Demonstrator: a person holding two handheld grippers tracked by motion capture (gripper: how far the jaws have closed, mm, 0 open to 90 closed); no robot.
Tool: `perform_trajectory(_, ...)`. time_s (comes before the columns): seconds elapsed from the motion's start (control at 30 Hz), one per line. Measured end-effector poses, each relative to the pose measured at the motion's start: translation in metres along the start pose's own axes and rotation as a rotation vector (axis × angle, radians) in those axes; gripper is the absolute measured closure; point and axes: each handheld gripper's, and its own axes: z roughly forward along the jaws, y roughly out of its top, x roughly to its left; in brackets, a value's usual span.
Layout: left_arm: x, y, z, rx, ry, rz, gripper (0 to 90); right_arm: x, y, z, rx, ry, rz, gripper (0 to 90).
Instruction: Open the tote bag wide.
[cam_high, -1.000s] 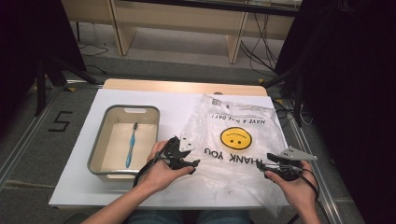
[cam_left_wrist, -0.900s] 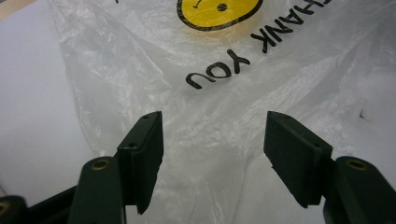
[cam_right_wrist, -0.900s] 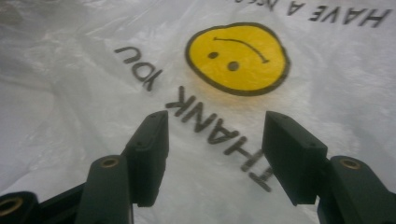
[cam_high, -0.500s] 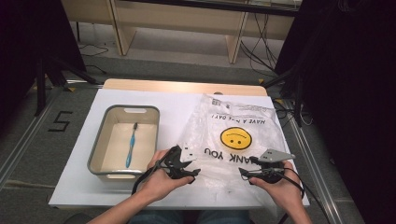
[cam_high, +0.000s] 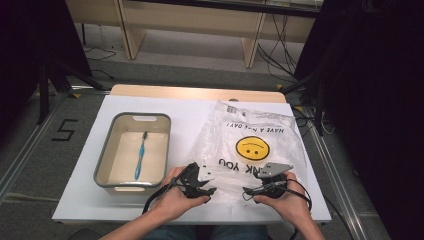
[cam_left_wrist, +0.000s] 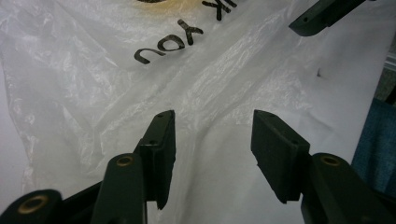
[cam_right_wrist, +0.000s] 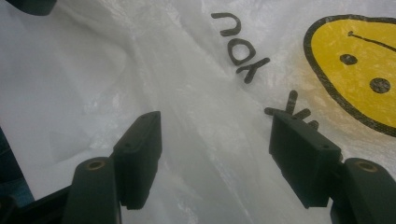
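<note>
A clear plastic bag (cam_high: 240, 127) printed with a yellow smiley and "THANK YOU" lies flat on the white table (cam_high: 150, 102). Both grippers hover at its near edge and point toward each other. My left gripper (cam_high: 209, 190) is open. Its jaws have just been closing, and crinkled bag film (cam_left_wrist: 93, 93) lies under the gap (cam_left_wrist: 214, 122) with the pads off it. My right gripper (cam_high: 248, 190) is open too. Its jaws have just been opening, and they straddle a fold of the bag (cam_right_wrist: 196, 70) around the gap (cam_right_wrist: 215, 122) without pressing it.
A grey bin (cam_high: 107, 160) stands on the left of the table with a blue toothbrush (cam_high: 140, 155) lying inside. The table's near edge runs just below both hands. Dark stands and cables flank the table on the floor.
The right hand has slid left along the bag's near edge, toward the left gripper. The left hand has stayed about where it was, with its jaws narrower.
</note>
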Motion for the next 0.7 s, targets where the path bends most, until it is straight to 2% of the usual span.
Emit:
perform_trajectory(0.03,0.000,0.000,0.000,0.000,0.000,0.000,49.4,0.000,0.000,0.001,0.000,0.002,-0.003,35.5)
perform_trajectory(0.07,0.001,-0.001,0.003,0.032,0.038,0.019,47.8,0.001,0.000,0.001,0.000,0.004,-0.003,35.5)
perform_trajectory(0.1,0.001,-0.001,0.003,0.032,0.038,0.019,45.6,0.001,0.000,0.001,0.000,0.005,-0.004,35.5)
perform_trajectory(0.13,0.003,-0.002,0.009,0.064,0.060,0.028,44.2,0.001,0.000,0.001,0.000,0.007,-0.002,35.5)
perform_trajectory(0.23,0.005,-0.003,0.016,0.093,0.072,0.037,40.6,0.001,-0.001,0.002,0.004,0.008,0.001,35.5)
perform_trajectory(0.27,0.006,-0.004,0.023,0.132,0.081,0.050,40.8,0.001,-0.002,0.003,0.013,0.010,0.002,35.5)
perform_trajectory(0.3,0.006,-0.004,0.023,0.132,0.081,0.050,41.8,0.001,-0.002,0.003,0.013,0.010,0.002,35.5)
perform_trajectory(0.33,0.008,-0.005,0.028,0.165,0.082,0.056,42.9,0.001,-0.002,0.005,0.017,0.014,0.000,36.0)
perform_trajectory(0.37,0.008,-0.005,0.028,0.165,0.082,0.056,44.3,0.001,-0.003,0.005,0.020,0.016,0.001,36.3)
perform_trajectory(0.4,0.010,-0.005,0.032,0.197,0.082,0.063,46.0,0.000,-0.003,0.006,0.024,0.020,0.002,36.7)
perform_trajectory(0.6,0.016,-0.006,0.036,0.236,0.098,0.061,63.6,0.000,-0.004,0.010,0.043,0.032,0.008,38.8)
perform_trajectory(0.7,0.017,-0.006,0.037,0.238,0.090,0.054,71.5,-0.001,-0.005,0.011,0.050,0.037,0.015,40.5)
